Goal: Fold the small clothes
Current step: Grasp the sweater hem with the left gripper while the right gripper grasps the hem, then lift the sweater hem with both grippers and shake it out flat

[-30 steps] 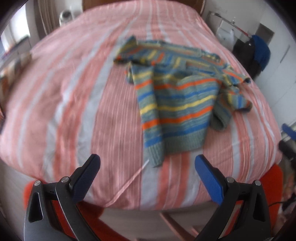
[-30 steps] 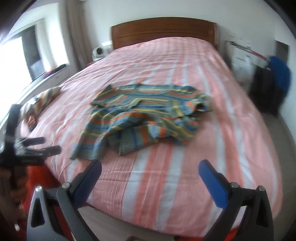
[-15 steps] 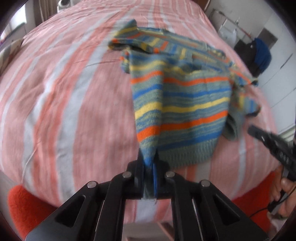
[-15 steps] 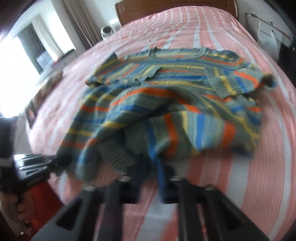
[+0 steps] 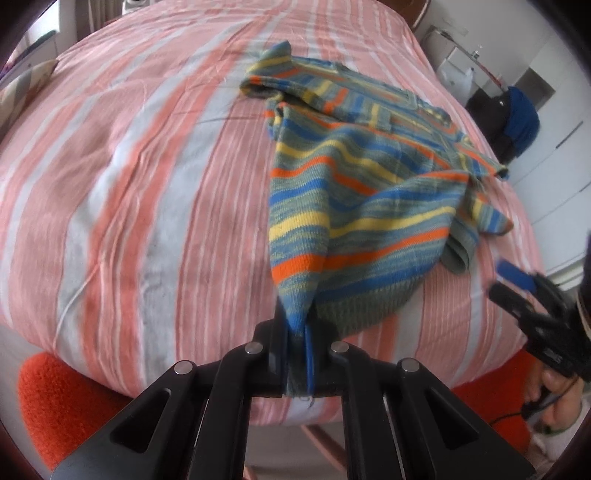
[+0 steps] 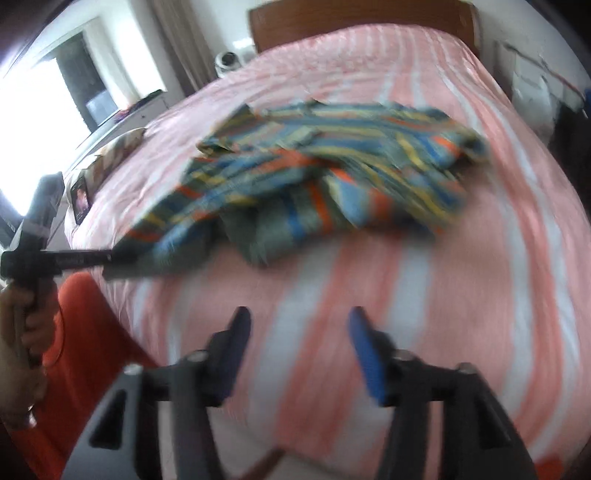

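Note:
A small knitted sweater (image 5: 354, 192) with blue, yellow, orange and grey-green stripes lies crumpled on the pink-and-white striped bed (image 5: 155, 177). My left gripper (image 5: 297, 354) is shut on the sweater's near hem corner, and the cloth is drawn taut toward it. In the right wrist view the same sweater (image 6: 325, 173) lies ahead, and the left gripper (image 6: 114, 258) pinches its left hem. My right gripper (image 6: 299, 325) hovers over bare bedcover short of the sweater; its jaws are opening with nothing between them. It also shows at the right edge of the left wrist view as the right gripper (image 5: 506, 280).
A wooden headboard (image 6: 362, 22) stands at the far end. A bright window (image 6: 40, 110) and a sill with items are at the left. A dark blue bag (image 5: 517, 122) and white furniture sit at the right. An orange seat (image 5: 55, 387) lies below the near bed edge.
The left gripper closed on the sweater's hem corner and holds it pulled toward me. The right gripper closed near the hem, then reopened and backed off onto bare bedcover.

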Action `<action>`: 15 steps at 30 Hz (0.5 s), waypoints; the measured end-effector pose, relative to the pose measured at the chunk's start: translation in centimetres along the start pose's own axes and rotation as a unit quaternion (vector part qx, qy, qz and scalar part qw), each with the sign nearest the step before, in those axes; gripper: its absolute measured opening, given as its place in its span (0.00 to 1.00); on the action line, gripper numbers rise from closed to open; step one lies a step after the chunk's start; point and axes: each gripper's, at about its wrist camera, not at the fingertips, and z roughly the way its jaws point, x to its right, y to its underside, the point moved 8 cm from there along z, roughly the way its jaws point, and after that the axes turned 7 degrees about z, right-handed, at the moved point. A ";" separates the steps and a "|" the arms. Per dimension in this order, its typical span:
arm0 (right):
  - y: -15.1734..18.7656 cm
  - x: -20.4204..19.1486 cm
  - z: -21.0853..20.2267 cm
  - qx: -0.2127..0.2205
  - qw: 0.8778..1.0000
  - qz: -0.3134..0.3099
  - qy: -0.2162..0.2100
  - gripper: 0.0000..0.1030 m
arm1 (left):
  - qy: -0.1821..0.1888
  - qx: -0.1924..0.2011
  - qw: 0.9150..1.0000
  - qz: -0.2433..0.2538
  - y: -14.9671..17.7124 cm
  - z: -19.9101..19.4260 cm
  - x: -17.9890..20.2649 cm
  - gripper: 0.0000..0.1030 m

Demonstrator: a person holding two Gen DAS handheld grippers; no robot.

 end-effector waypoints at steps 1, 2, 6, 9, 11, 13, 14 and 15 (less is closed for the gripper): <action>-0.7 -0.9 1.2 0.001 1.000 -0.013 -0.002 0.56 | 0.000 0.001 1.000 -0.003 0.0 -0.1 -0.2 0.05; -1.4 -1.5 2.5 -0.003 1.000 -0.025 0.004 0.55 | -0.002 0.001 1.000 -0.005 0.0 -0.1 -0.3 0.05; -2.7 -0.5 6.3 -0.008 0.998 -0.026 0.052 0.17 | 0.002 0.005 1.000 -0.014 0.2 -0.8 -1.0 0.05; -1.7 1.1 2.4 -0.003 1.000 0.013 0.025 0.10 | 0.008 0.006 1.000 -0.009 0.5 -1.9 -1.2 0.05; 0.2 2.0 -2.0 -0.006 1.000 0.026 0.013 0.10 | 0.010 0.006 1.000 0.007 0.9 -2.6 -0.9 0.05; 2.8 3.3 -5.5 -0.014 0.999 0.050 0.015 0.10 | 0.012 0.000 1.000 0.021 1.4 -2.8 -0.5 0.05; 4.3 4.1 -6.5 -0.022 0.997 0.069 0.015 0.10 | 0.010 -0.005 1.000 0.026 1.8 -2.7 -0.3 0.05; 5.9 4.9 -7.0 -0.037 0.995 0.091 0.016 0.10 | 0.008 -0.012 0.999 0.029 2.2 -2.5 -0.2 0.05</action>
